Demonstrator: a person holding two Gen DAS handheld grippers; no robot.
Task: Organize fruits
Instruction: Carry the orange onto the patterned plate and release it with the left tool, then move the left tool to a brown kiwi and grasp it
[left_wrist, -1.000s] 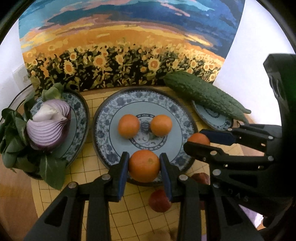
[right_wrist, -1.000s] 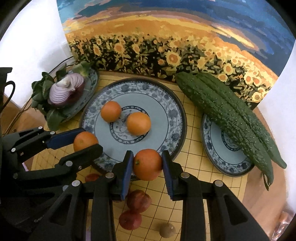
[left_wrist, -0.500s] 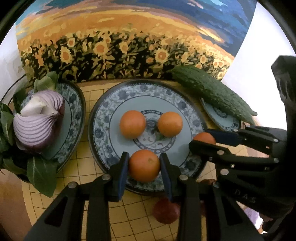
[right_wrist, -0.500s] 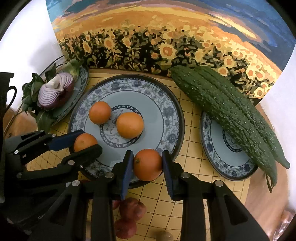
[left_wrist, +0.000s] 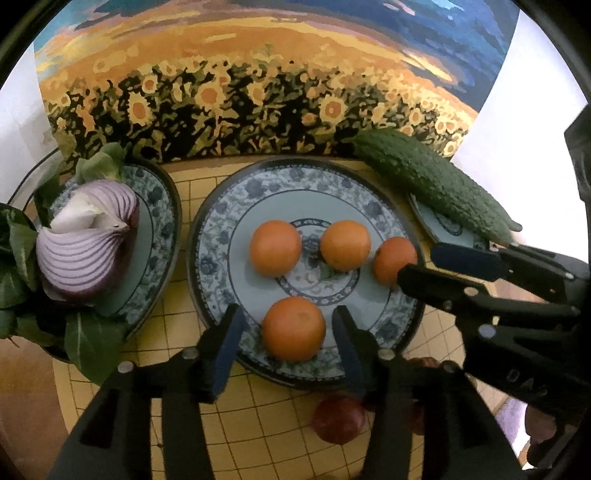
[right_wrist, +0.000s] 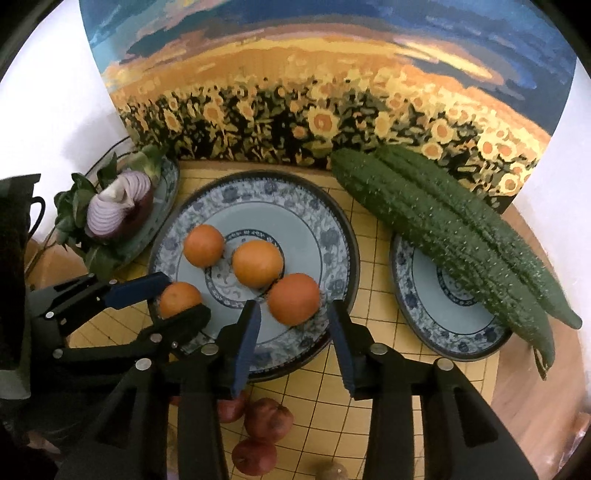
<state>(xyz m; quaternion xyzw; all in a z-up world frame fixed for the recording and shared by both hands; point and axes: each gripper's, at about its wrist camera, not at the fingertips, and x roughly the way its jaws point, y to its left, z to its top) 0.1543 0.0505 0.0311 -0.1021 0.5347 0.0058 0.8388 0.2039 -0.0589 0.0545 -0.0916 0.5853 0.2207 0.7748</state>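
Several oranges lie on the large blue-patterned middle plate (left_wrist: 221, 236) (right_wrist: 332, 229). My left gripper (left_wrist: 286, 347) is open, its jaws apart on either side of the nearest orange (left_wrist: 293, 328), which rests on the plate. My right gripper (right_wrist: 293, 332) is open too, with its orange (right_wrist: 293, 298) lying free on the plate between the fingers. Two more oranges (left_wrist: 275, 247) (left_wrist: 345, 244) sit at the plate's centre. In the left wrist view the right gripper (left_wrist: 424, 264) flanks an orange (left_wrist: 393, 260). In the right wrist view the left gripper (right_wrist: 184, 295) flanks an orange (right_wrist: 179, 299).
A cut red onion (left_wrist: 86, 251) with greens lies on the left plate (left_wrist: 162, 229). Two bitter gourds (right_wrist: 454, 225) lie across the right plate (right_wrist: 443, 325). Red fruits (right_wrist: 267, 421) (left_wrist: 338, 419) lie on the yellow grid mat (right_wrist: 369, 369) near me. A sunflower painting (left_wrist: 258, 92) stands behind.
Both grippers have opened and let their oranges go onto the middle plate. Both moved forward over the plate beforehand.
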